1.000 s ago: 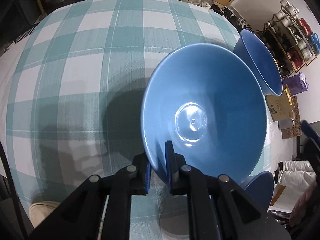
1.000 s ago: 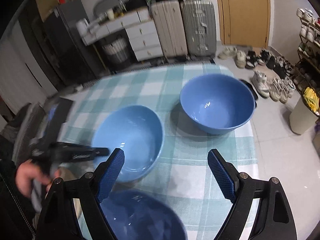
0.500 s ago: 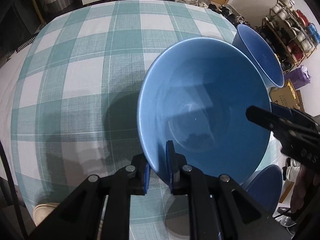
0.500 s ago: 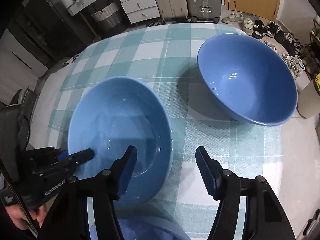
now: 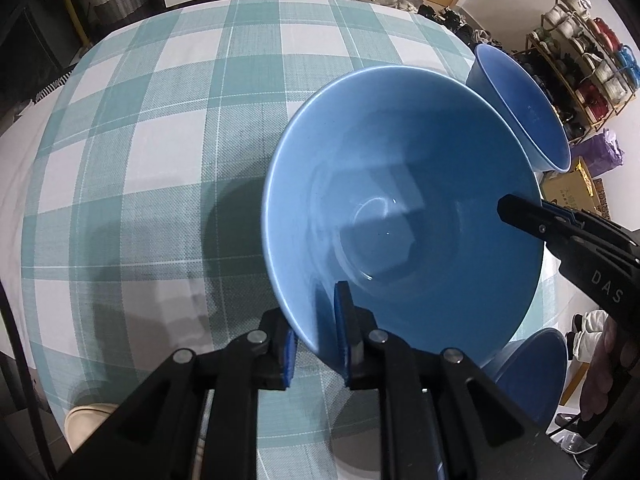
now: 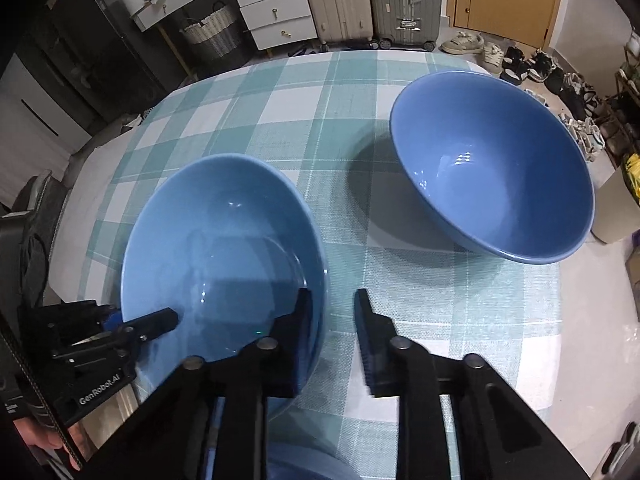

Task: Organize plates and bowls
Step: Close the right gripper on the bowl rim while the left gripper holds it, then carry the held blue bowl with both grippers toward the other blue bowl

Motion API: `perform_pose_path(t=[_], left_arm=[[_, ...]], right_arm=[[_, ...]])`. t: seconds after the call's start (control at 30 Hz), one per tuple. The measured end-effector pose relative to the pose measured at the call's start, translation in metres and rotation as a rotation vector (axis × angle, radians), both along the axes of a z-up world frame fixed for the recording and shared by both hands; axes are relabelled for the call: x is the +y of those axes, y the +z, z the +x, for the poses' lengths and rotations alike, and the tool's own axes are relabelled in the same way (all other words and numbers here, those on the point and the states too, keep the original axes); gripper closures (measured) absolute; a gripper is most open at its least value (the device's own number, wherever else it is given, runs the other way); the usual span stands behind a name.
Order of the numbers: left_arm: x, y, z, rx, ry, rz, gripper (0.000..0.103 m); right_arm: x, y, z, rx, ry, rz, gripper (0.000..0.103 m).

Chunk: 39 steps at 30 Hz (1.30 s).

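Both grippers point steeply down: the left gripper (image 5: 316, 338) is clamped tight, while the right gripper (image 6: 334, 336), its jaws having just been closing, stands narrow.

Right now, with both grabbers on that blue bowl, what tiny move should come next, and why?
Probably lift the bowl straight up, both hands together. The left gripper is clamped on one rim, and the right gripper has just been closing over the opposite rim, so it looks held on both sides. The second bowl sits apart, a likely place to stack it.
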<state>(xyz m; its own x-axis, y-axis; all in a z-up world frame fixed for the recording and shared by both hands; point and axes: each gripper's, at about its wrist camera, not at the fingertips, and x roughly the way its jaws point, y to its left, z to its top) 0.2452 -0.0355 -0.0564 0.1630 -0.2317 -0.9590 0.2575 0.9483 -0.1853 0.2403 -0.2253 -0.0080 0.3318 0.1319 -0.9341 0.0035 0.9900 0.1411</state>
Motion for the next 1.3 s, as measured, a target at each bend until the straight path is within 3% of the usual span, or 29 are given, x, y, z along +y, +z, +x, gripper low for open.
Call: perform_pose_path(t=[0.17, 0.4, 0.6, 0.93, 1.13, 1.3], left_arm=[[0.0, -0.003, 0.001, 0.019, 0.004, -0.019, 0.088], [0.003, -0.008, 0.003, 0.04, 0.033, -0.034, 0.088], [-0.009, 0.0, -0.003, 0.006, -0.002, 0.051, 0.088], [-0.005, 0.011, 0.0, -0.023, 0.02, 0.049, 0.087], [0.006, 0.006, 0.015, 0.034, 0.061, -0.008, 0.087], [0.002, 0.0, 0.014, 0.041, 0.034, -0.014, 0.09]], right_arm=[[0.001, 0.001, -0.001, -0.006, 0.009, 0.013, 0.095], [0.001, 0.003, -0.002, -0.012, 0.012, 0.04, 0.096], [-0.004, 0.008, -0.003, -0.014, -0.017, 0.053, 0.097], [-0.017, 0.005, -0.008, 0.012, -0.054, 0.073, 0.097], [-0.011, 0.001, -0.001, 0.051, -0.041, 0.043, 0.097], [-0.007, -0.006, 0.001, 0.051, -0.04, 0.031, 0.097]])
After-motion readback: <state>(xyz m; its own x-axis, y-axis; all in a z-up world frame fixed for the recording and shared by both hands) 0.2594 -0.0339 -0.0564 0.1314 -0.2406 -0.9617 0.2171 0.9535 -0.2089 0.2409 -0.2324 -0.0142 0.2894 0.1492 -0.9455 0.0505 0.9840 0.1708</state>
